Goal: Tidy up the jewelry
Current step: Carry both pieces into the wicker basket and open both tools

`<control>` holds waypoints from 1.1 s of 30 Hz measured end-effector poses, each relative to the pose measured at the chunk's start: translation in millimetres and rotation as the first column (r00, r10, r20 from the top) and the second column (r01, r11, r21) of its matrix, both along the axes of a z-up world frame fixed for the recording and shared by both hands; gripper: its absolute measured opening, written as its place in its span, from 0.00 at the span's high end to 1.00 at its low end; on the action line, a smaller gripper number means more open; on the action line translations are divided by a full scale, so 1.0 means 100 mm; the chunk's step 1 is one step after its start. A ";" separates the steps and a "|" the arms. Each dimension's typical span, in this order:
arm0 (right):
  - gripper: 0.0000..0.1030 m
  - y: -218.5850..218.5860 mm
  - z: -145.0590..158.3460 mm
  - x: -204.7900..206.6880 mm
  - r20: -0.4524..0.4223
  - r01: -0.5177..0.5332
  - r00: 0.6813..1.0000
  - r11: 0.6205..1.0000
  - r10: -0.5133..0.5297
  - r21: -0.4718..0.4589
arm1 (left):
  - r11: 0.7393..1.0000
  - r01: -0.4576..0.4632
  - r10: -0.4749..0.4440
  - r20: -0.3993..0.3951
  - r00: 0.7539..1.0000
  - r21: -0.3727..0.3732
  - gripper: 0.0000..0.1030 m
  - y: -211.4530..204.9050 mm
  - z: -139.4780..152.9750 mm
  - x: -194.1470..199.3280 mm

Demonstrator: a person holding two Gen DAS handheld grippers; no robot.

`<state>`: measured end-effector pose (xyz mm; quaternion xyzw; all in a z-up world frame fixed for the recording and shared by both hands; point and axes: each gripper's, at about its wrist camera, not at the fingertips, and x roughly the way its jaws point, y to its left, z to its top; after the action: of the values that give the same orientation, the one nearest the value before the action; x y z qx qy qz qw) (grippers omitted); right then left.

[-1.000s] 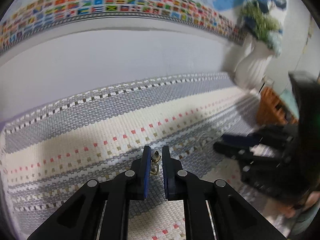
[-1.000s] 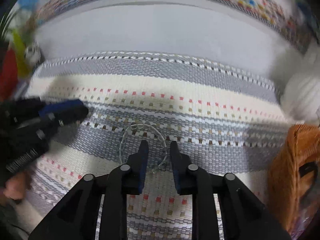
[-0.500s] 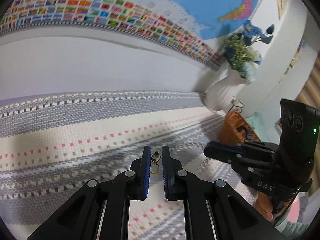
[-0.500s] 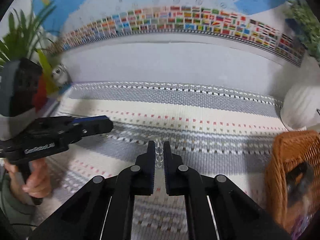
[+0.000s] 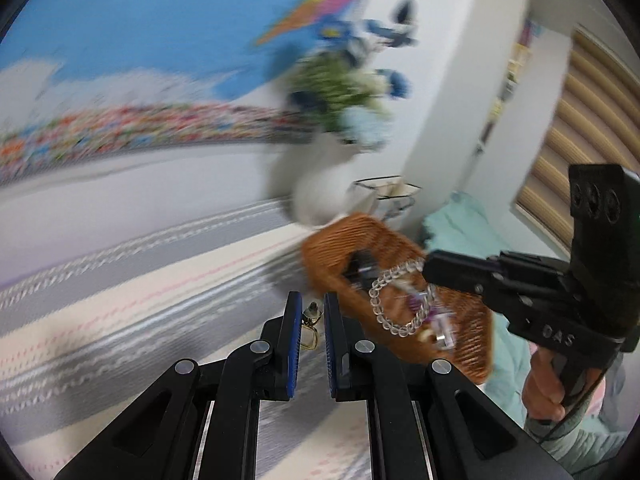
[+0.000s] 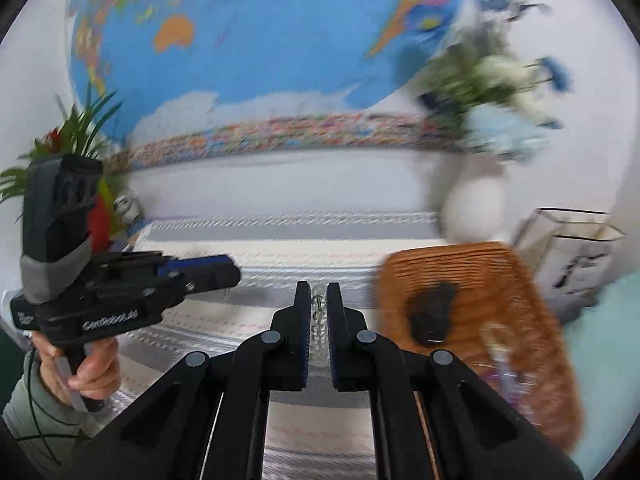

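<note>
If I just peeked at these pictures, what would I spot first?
Probably the clear bead bracelet dangling from the right gripper above the orange wicker basket on the right. Next, the huge blue world map filling the wall behind. Then the left gripper, pinching a tiny gold earring over the striped cloth.

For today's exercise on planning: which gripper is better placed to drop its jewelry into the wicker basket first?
Right. The right gripper already dangles its clear bead bracelet over the wicker basket; the left gripper, pinching a small earring, sits short of it.

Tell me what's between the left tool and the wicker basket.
Nothing but bare striped mat, as the left wrist view shows; the left tool pinches a small gold earring short of the wicker basket.
</note>
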<state>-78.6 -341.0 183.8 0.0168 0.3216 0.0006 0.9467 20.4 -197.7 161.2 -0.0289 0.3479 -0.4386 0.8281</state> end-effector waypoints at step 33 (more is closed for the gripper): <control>0.92 -1.63 -0.76 0.93 -0.278 0.236 0.942 0.961 -0.191 0.141 | 0.958 0.160 -0.163 -0.010 0.987 0.239 0.90 -2.16 -0.58 0.14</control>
<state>14.9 -503.6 107.5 0.1331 0.4387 -0.0768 0.8854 34.4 -414.1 103.4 0.1017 0.3955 -0.4598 0.7886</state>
